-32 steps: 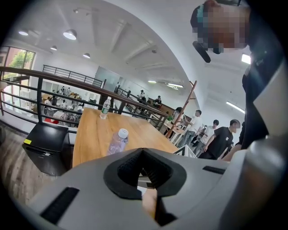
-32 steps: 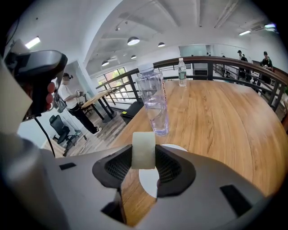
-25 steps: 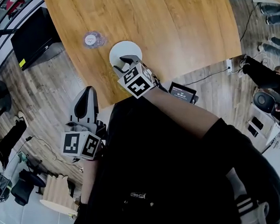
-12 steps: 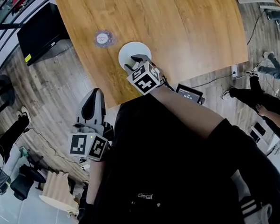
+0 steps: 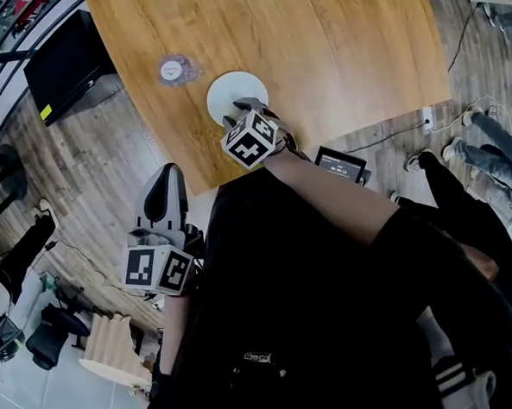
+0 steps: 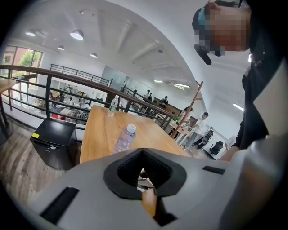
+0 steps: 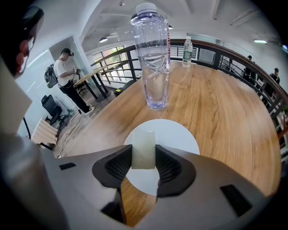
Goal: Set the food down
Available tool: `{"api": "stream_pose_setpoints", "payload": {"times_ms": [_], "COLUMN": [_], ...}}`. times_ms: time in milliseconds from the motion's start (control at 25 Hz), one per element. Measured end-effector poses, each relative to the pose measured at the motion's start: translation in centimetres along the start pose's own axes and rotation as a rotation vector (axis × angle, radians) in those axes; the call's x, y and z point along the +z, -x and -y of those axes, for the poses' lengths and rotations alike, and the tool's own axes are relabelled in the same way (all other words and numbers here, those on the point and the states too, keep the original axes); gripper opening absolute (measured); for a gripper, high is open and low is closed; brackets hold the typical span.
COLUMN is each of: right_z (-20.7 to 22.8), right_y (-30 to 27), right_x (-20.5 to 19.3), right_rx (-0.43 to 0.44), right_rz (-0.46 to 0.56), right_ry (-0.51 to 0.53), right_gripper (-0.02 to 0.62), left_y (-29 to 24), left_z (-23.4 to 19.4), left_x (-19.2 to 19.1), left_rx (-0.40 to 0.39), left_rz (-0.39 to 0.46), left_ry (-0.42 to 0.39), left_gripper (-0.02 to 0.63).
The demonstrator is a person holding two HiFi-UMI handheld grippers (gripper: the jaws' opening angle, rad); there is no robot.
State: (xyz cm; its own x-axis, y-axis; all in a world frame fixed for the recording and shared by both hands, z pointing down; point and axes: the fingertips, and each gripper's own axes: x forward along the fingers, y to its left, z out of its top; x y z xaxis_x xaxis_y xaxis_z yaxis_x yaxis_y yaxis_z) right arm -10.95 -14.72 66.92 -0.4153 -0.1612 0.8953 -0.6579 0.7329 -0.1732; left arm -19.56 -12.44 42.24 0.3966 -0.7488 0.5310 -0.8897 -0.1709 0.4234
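1. Wood-plank flooring (image 5: 80, 149) surrounds a large wooden worktop (image 5: 333, 56), with railings and other tables in the open room behind it.
2. Beside the worktop's left edge, a black cabinet (image 5: 61, 60) stands on the floor.
3. The person in a black top (image 5: 331, 307) stands at the worktop's near edge, one tool in each hand.
4. The left tool (image 5: 166, 174) hangs over the floor just off the near left corner. Its jaws are drawn together with nothing between them.
5. The right tool (image 5: 243, 105) reaches steeply down over the worktop close to the near edge, its jaws clamped on the food.
6. A round white plate (image 5: 227, 90) lies on the worktop near the near left corner, directly under the right tool.
7. A clear plastic bottle (image 7: 153, 58) stands upright just beyond the plate, toward the left edge.
8. The pale block of food (image 7: 144, 148) sits upright between the right tool's pads, over the plate. Whether it touches the plate cannot be told.
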Motion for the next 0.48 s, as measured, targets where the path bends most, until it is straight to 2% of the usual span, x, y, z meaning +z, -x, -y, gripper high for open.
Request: {"api": "stream_pose_setpoints", "payload": {"times_ms": [480], "right_z": [0.4], "right_y": [-1.0], "right_x": [-2.0], "right_rx": [-0.038], "right_rz": [-0.036], "right_ry": [0.02], "right_gripper": [0.167], "left_y": [0.5], "left_z": [0.7], "left_x": [-0.6], "left_rx": [-0.006], "left_rz": [-0.009], "left_ry": [-0.004], "left_gripper": [0.005]}}
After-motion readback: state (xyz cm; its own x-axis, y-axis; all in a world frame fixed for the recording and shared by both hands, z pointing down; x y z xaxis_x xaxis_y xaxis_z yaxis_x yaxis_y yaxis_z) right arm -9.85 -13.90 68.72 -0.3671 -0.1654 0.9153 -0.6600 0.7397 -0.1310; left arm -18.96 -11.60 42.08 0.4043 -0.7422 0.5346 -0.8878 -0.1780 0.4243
